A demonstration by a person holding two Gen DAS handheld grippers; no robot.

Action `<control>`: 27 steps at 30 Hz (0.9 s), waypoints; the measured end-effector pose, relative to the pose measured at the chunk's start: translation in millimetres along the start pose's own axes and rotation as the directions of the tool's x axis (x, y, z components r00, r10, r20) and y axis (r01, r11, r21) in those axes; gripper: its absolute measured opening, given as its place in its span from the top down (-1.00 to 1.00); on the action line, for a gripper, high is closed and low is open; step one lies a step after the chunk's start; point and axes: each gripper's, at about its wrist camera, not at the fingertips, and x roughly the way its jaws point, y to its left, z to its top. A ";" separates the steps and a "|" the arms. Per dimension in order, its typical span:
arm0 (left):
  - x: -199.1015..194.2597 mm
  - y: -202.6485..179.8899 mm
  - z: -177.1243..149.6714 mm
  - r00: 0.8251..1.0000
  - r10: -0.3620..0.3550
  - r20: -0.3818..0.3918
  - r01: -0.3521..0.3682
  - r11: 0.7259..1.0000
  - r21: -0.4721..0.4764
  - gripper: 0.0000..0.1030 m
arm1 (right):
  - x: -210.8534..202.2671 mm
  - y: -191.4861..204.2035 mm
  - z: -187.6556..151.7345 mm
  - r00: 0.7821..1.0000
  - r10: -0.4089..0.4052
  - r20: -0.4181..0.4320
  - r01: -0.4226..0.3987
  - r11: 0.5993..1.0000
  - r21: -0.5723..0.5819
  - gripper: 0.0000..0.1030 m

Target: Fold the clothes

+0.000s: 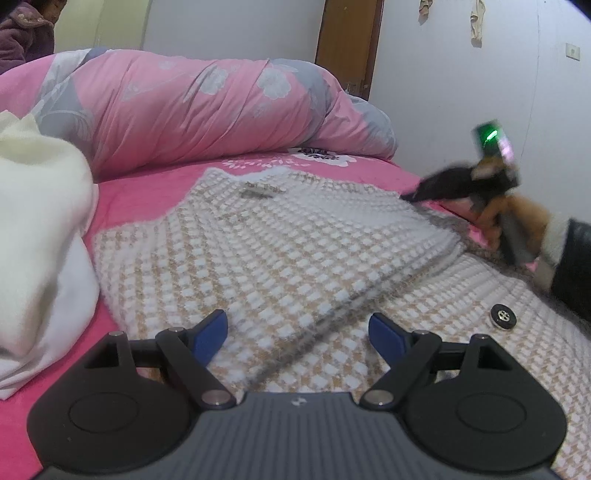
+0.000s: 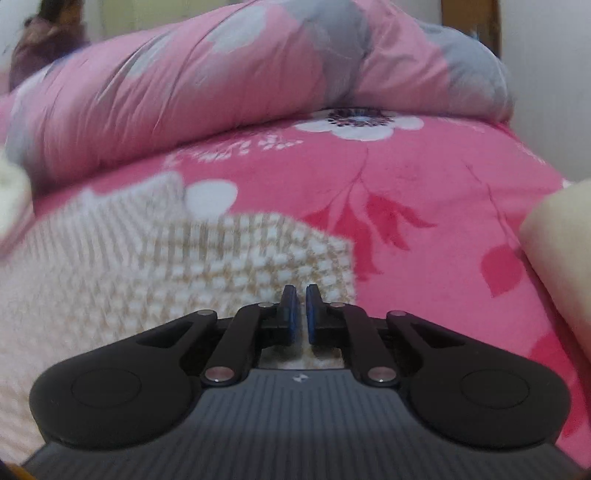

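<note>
A beige-and-white checked knit garment point(image 1: 277, 240) lies on the pink bed sheet point(image 1: 147, 192). One side is folded over the middle, and a black button point(image 1: 502, 316) shows on the layer beneath. My left gripper point(image 1: 297, 332) hovers open just above the near fold edge, with nothing between its blue pads. In the left wrist view a hand holds my right gripper point(image 1: 410, 195), blurred, with its tip at the far right corner of the folded flap. In its own view the right gripper point(image 2: 301, 295) is shut over the garment point(image 2: 221, 266), near its corner. I see no cloth pinched.
A rolled pink and grey floral duvet point(image 1: 207, 107) runs along the back of the bed. A pile of cream cloth point(image 1: 40, 221) sits at the left. A person in a purple jacket point(image 1: 26, 33) is at the far left. A white wall point(image 1: 480, 92) stands close on the right.
</note>
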 end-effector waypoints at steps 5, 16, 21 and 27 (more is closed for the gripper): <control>0.9 -1.2 -0.5 1.000 0.005 0.000 -0.005 1.000 0.007 -0.64 | -87.8 -4.5 14.5 0.986 0.058 0.155 -0.069 0.996 0.063 0.86; -21.2 -16.6 7.7 0.997 0.065 0.037 -0.068 0.995 0.073 -0.62 | -102.0 21.8 -34.1 0.993 0.121 0.015 -0.121 0.992 -0.042 0.83; -13.7 -36.3 4.2 0.997 0.068 -0.021 -0.064 0.987 0.148 -0.65 | -111.5 51.5 -61.7 0.987 0.156 -0.047 -0.161 0.976 -0.144 0.78; -40.0 -62.9 0.9 0.995 0.095 -0.023 -0.086 0.965 0.249 -0.64 | -138.1 55.9 -72.2 0.992 0.122 -0.043 -0.124 0.991 -0.045 0.55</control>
